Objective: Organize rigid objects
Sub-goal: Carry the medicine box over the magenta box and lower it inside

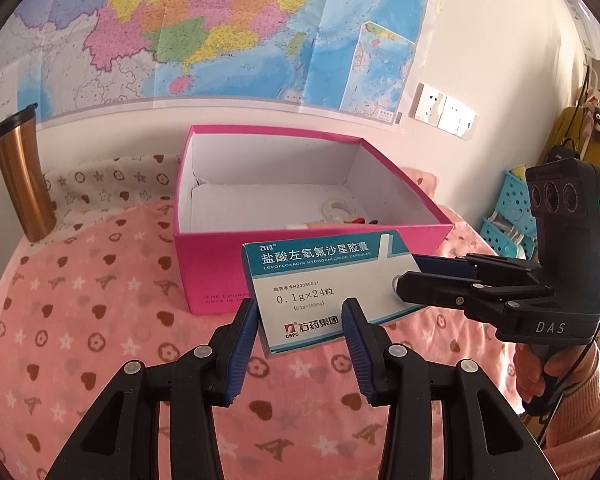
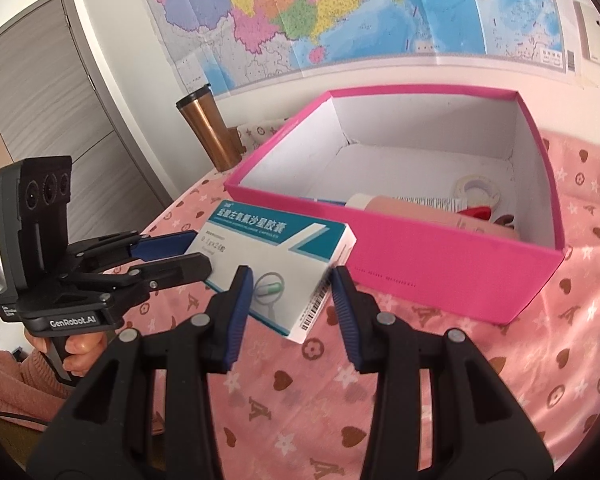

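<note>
A white and teal medicine box [image 1: 324, 284] [image 2: 276, 256] hangs just above the pink patterned cloth, in front of the open pink box [image 1: 312, 236] [image 2: 420, 276]. My left gripper [image 1: 300, 320] [image 2: 198, 252] is shut on one end of the medicine box. My right gripper [image 2: 291, 292] [image 1: 410, 276] is shut on the other end. Inside the pink box lie a tape roll [image 1: 338, 208] [image 2: 478, 190], a pink tube [image 2: 416, 210] and a small red item [image 2: 480, 213].
A copper tumbler [image 1: 22, 176] [image 2: 208, 132] stands at the cloth's far left, near the wall. A map [image 1: 220, 32] hangs on the wall behind. Blue plastic baskets [image 1: 512, 208] sit off to the right, a grey door [image 2: 40, 120] to the left.
</note>
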